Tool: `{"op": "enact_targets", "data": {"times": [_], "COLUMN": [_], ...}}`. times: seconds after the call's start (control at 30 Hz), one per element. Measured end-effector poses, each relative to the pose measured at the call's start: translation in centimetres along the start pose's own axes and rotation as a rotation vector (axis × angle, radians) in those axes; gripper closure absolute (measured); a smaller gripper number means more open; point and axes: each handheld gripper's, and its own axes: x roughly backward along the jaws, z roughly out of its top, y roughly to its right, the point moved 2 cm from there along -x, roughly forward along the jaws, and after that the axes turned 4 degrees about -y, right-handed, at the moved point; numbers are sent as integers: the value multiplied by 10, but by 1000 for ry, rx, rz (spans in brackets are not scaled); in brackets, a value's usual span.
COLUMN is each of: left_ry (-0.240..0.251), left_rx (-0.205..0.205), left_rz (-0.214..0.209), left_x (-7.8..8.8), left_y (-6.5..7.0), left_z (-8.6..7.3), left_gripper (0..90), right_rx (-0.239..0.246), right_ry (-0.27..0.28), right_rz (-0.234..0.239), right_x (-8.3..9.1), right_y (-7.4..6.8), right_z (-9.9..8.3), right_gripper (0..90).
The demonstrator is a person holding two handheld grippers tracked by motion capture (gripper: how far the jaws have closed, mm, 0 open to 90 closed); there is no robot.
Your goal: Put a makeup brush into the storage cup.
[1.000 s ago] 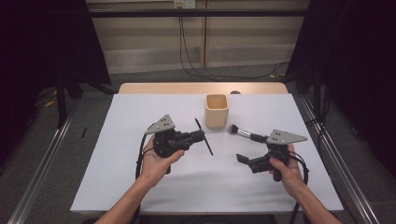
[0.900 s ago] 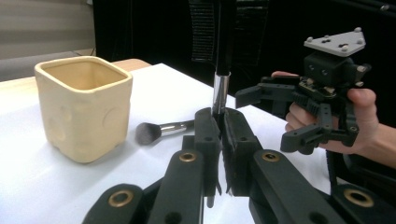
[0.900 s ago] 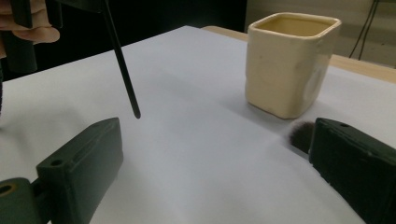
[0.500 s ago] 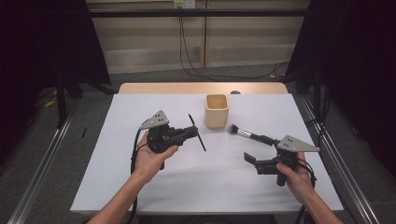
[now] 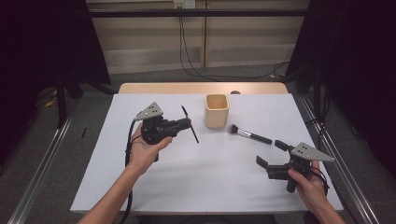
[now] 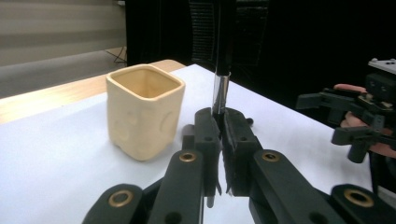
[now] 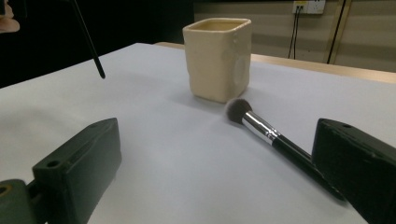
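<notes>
Left tongs (image 5: 186, 125) clamped on thin black brush (image 5: 189, 124), cream cup (image 5: 217, 110) just beyond them, right tongs (image 5: 271, 154) apart, makeup brush (image 5: 249, 135) on worktop (image 5: 224, 182) ahead of them

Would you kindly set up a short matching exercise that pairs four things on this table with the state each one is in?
Things:
1. cup
2. thin brush
3. makeup brush
4. right hand-held gripper

States:
A. lying flat on the white table
B. jaws open, holding nothing
C. standing upright, mouth up
D. clamped in the left hand-held gripper

Pairs: 1-C, 2-D, 3-A, 4-B
</notes>
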Motion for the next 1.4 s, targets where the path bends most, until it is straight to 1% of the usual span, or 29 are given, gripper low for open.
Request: {"op": "enact_targets", "data": {"times": [0.03,0.07,0.1,0.17,0.23,0.27,0.3,0.33,0.4,0.47,0.67,0.7,0.8,0.87,0.93,1.0,1.03,1.2,1.23,1.3,1.33,1.4], "left_ry": [2,5,9,15,20,18,16,9,11,7,8,11,9,16,23,26,24,45,48,52,51,55], "left_rx": [3,6,7,13,9,8,7,0,4,5,-3,-1,-6,-2,0,-7,-9,-8,-9,-6,-10,-13], "left_rz": [2,-3,6,10,9,18,12,23,15,22,20,30,38,43,38,53,56,64,73,76,69,70], "left_x": [1,1,1,1,0,0,-2,-3,-6,-8,-14,-15,-18,-21,-23,-26,-27,-32,-33,-35,-36,-39], "left_y": [-1,-2,-3,-6,-8,-9,-9,-9,-10,-10,-14,-14,-17,-19,-21,-22,-23,-26,-27,-27,-28,-29], "left_z": [1,2,3,6,8,9,9,10,11,14,27,29,35,40,44,48,50,61,64,68,71,75], "left_gripper": [859,858,858,859,858,858,859,859,859,859,858,859,859,858,858,859,858,858,858,859,858,859], "right_rx": [-3,-19,-19,-9,-11,-10,-10,-6,-3,-2,-3,-2,-4,-7,-10,-9,-10,-2,-3,-3,-2,-4], "right_ry": [1,7,8,10,20,14,11,10,5,5,6,6,9,11,10,10,9,6,6,2,3,5], "right_rz": [-11,-18,-19,-25,-32,-26,-25,-24,-17,-17,-14,-10,-6,-6,-5,0,1,6,7,9,9,14], "right_x": [1,3,5,7,8,8,8,8,7,7,8,8,8,8,8,8,8,7,7,7,7,7], "right_y": [1,1,1,1,2,2,1,1,0,0,1,2,2,2,1,1,1,1,1,0,0,0], "right_z": [-2,-5,-6,-7,-8,-9,-9,-9,-10,-10,-10,-10,-9,-9,-9,-9,-9,-9,-10,-10,-10,-10], "right_gripper": [0,0,0,0,0,0,0,0,0,0,0,0,0,0,0,0,0,0,0,0,0,0]}}
